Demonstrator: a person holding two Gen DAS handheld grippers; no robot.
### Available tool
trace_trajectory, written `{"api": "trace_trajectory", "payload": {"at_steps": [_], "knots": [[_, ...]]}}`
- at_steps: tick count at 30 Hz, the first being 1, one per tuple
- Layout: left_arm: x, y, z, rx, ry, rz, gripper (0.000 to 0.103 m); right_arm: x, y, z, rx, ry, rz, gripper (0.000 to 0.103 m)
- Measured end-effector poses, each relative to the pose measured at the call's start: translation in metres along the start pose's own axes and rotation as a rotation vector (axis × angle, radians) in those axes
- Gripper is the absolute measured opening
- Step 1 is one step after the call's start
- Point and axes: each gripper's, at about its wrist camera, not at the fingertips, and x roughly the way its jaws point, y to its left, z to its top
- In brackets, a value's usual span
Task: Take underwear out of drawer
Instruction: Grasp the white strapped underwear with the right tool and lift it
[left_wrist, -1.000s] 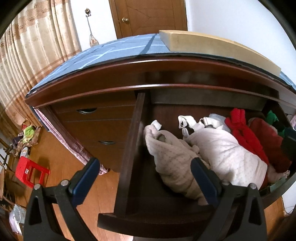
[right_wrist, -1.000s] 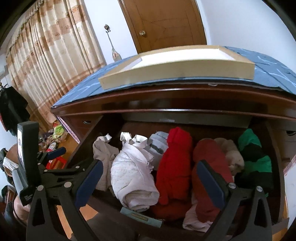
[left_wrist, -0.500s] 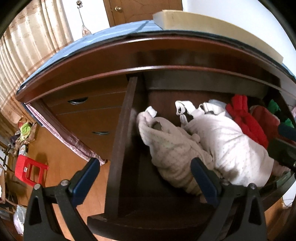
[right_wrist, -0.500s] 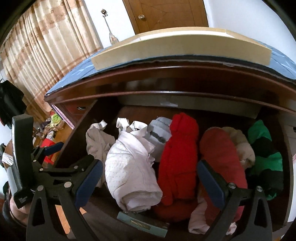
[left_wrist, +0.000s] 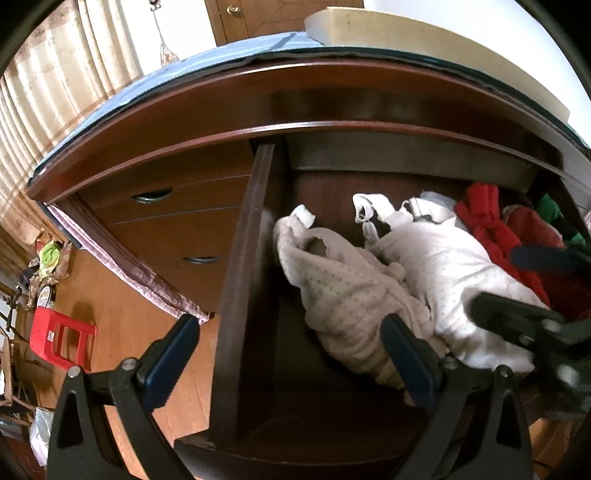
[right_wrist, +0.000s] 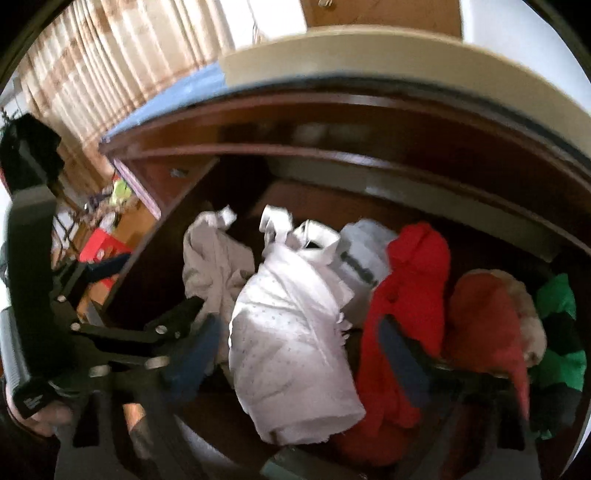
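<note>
The open wooden drawer (left_wrist: 243, 277) holds rolled garments. A beige dotted piece (left_wrist: 340, 295) lies leftmost, and a white dotted roll (right_wrist: 291, 332) lies beside it. Red underwear (right_wrist: 410, 295), a darker red piece (right_wrist: 484, 317) and a green one (right_wrist: 557, 332) follow to the right. My right gripper (right_wrist: 299, 354) hangs low over the white dotted roll. Its jaws are closing with the roll between them, and the pads are not pressing on it. My left gripper (left_wrist: 288, 358) is open and straddles the drawer's left wall near the beige piece, holding nothing.
A pale wooden frame (left_wrist: 406, 33) lies on the blue cloth on top of the dresser. Closed drawers (left_wrist: 177, 229) are to the left. A red plastic stool (left_wrist: 59, 339) stands on the wooden floor, with clutter beyond. A flat teal box (right_wrist: 295, 465) sits at the drawer's front.
My right gripper has dropped closer to the clothes and its jaws have narrowed around the white dotted roll. It now shows at the right edge of the left wrist view. The left gripper has tipped slightly downward.
</note>
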Motion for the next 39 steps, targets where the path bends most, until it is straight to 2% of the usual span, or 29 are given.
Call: {"api": "trace_trajectory", "payload": {"at_steps": [6, 11, 16, 17, 18, 19, 22, 25, 29, 33, 37, 39], "knots": [[0.002, 0.005, -0.001, -0.017, 0.013, 0.0, 0.1, 0.024, -0.005, 0.006, 0.058, 0.098, 0.056, 0.071], [0.004, 0.006, -0.002, -0.007, 0.018, 0.022, 0.1, 0.035, -0.007, 0.009, 0.083, 0.173, 0.035, 0.071], [0.004, 0.011, -0.002, -0.027, 0.031, 0.014, 0.1, 0.043, -0.007, 0.012, 0.071, 0.201, 0.028, 0.07], [0.004, 0.012, -0.003, -0.028, 0.032, 0.011, 0.1, 0.042, -0.006, 0.012, 0.062, 0.195, 0.029, 0.068], [0.004, 0.012, -0.002, -0.028, 0.032, 0.012, 0.1, 0.041, -0.008, 0.011, 0.058, 0.191, 0.034, 0.059], [0.003, 0.012, -0.002, -0.027, 0.033, 0.012, 0.1, 0.041, -0.009, 0.01, 0.056, 0.186, 0.044, 0.051], [0.002, 0.012, -0.002, -0.03, 0.036, 0.013, 0.1, 0.038, -0.015, 0.006, 0.079, 0.146, 0.071, 0.043], [-0.001, 0.011, 0.001, -0.037, 0.038, 0.003, 0.1, 0.026, -0.027, 0.001, 0.128, 0.079, 0.129, 0.038], [-0.003, 0.004, 0.009, -0.059, 0.053, -0.036, 0.1, 0.001, -0.042, -0.011, 0.182, -0.036, 0.175, 0.038], [-0.001, -0.005, 0.019, -0.078, 0.075, -0.045, 0.1, -0.025, -0.048, -0.015, 0.167, -0.137, 0.116, 0.038], [0.006, -0.012, 0.028, -0.11, 0.13, -0.002, 0.101, -0.04, -0.052, -0.02, 0.15, -0.179, 0.075, 0.038], [0.005, -0.01, 0.029, -0.128, 0.139, -0.008, 0.101, -0.045, -0.055, -0.024, 0.146, -0.195, 0.073, 0.038]]}}
